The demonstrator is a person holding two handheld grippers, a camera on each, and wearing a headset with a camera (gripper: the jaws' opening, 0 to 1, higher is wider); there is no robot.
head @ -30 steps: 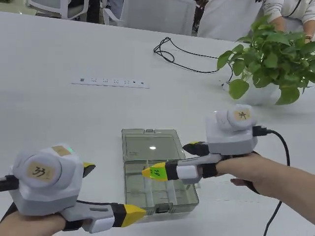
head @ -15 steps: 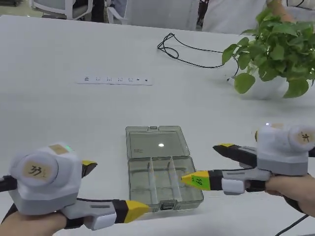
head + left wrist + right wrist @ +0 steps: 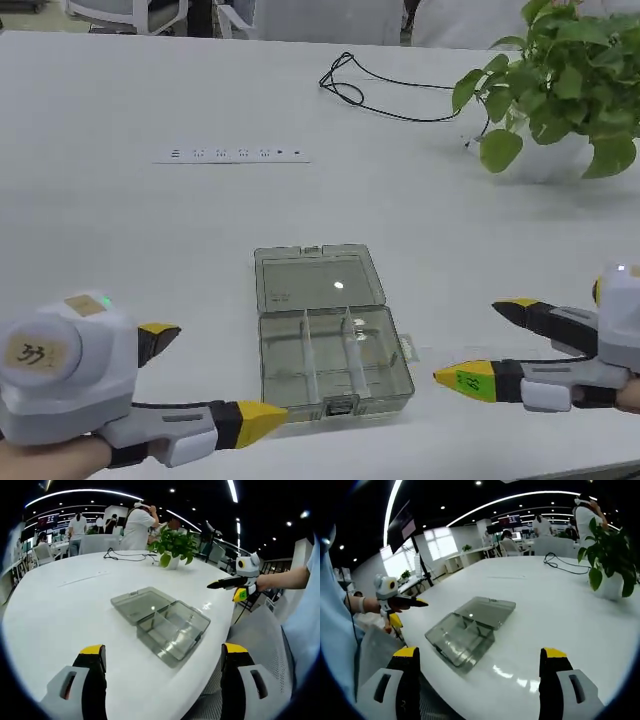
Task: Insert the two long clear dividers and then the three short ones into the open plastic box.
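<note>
left gripper spread, empty | right gripper spread, empty | open box near front edge of worktop, between the grippers, touching neither | two long dividers upright inside

Head view chops a lot: the right gripper runs off the right edge with most of its body gone, the left gripper has its back end slipping under the bottom edge, and the plant is clipped by the top and right edges, its pot half buried in leaves. The box is so see-through I can't tell if any short ones cross the two long dividers, and the label in its lid is too tiny to read. Same with the sockets on the power strip, and the cable ducks behind the plant's leaves.
</note>
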